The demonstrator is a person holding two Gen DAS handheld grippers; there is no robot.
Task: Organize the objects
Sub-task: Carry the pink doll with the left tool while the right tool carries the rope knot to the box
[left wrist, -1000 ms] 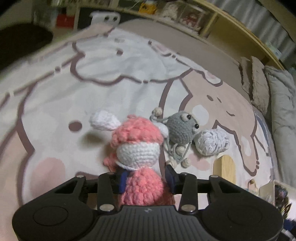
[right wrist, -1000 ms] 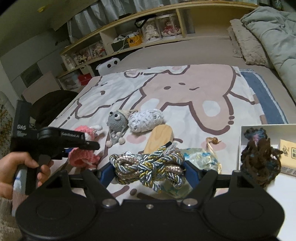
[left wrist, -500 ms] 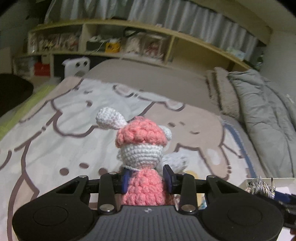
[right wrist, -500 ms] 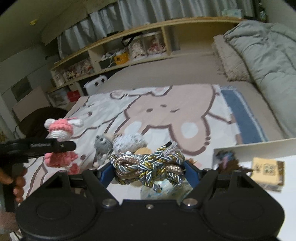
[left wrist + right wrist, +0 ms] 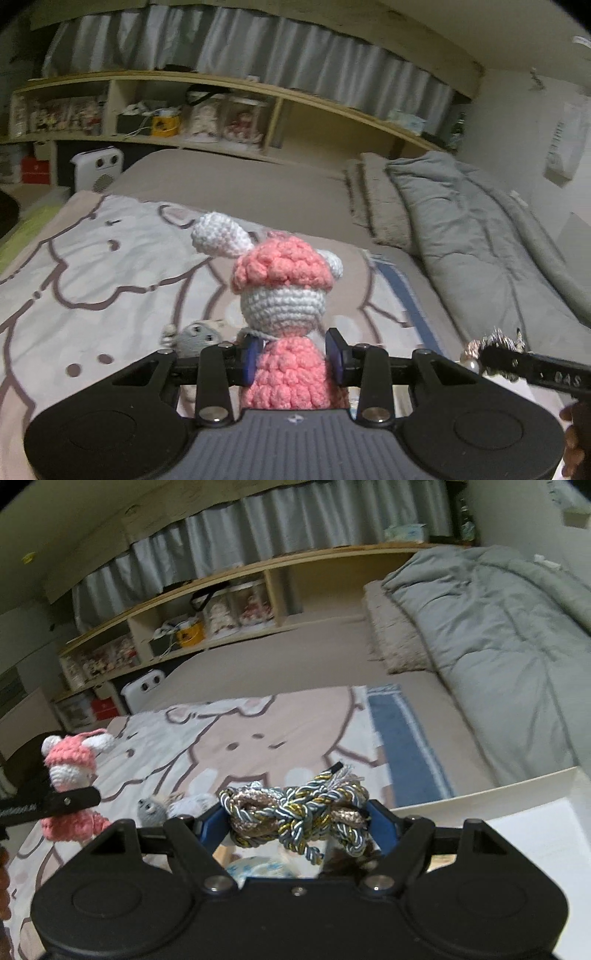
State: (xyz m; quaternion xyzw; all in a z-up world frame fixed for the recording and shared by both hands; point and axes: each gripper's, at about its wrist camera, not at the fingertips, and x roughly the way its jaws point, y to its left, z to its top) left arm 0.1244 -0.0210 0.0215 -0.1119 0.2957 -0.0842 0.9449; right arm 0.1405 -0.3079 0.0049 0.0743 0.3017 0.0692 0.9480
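We hold the left gripper [image 5: 293, 360] clenched on the doll [image 5: 284, 299], a pink-and-white crochet figure. Its blue pads [image 5: 335, 354] press the pink body from both sides, just below the white head. The doll stands upright between the pads, its pink cap and white ears above the jaws, clear of the blanket [image 5: 92, 280]. In the right wrist view the same doll [image 5: 72, 771] appears at 9 o'clock, with the black finger [image 5: 62, 803] of the left gripper crossing its body.

We hold the right gripper [image 5: 301, 818] clamped on the cord [image 5: 295, 812], a knotted bundle of twisted blue, gold and pinkish strands. The blue pads [image 5: 382, 821] bear on the two ends of the bundle, which spans the gap and hangs off the surface. In the left wrist view this gripper enters at 3 o'clock as a black bar [image 5: 543, 373] with the cord's frayed tip [image 5: 496, 341] beside it.

A grey crochet toy [image 5: 197, 338] lies on the blanket at 9 o'clock of the doll in the left wrist view, partly hidden by the left jaw. In the right wrist view the same toy [image 5: 151, 810] lies between the doll and the cord, with a pale yarn ball [image 5: 194, 803] touching it at 3 o'clock.

A white box [image 5: 480, 797] sits at 3 o'clock of the cord; we cannot tell its contents. A folded grey duvet [image 5: 498, 638] lies at 1 o'clock, and a wooden shelf [image 5: 229, 602] runs across 11 o'clock.
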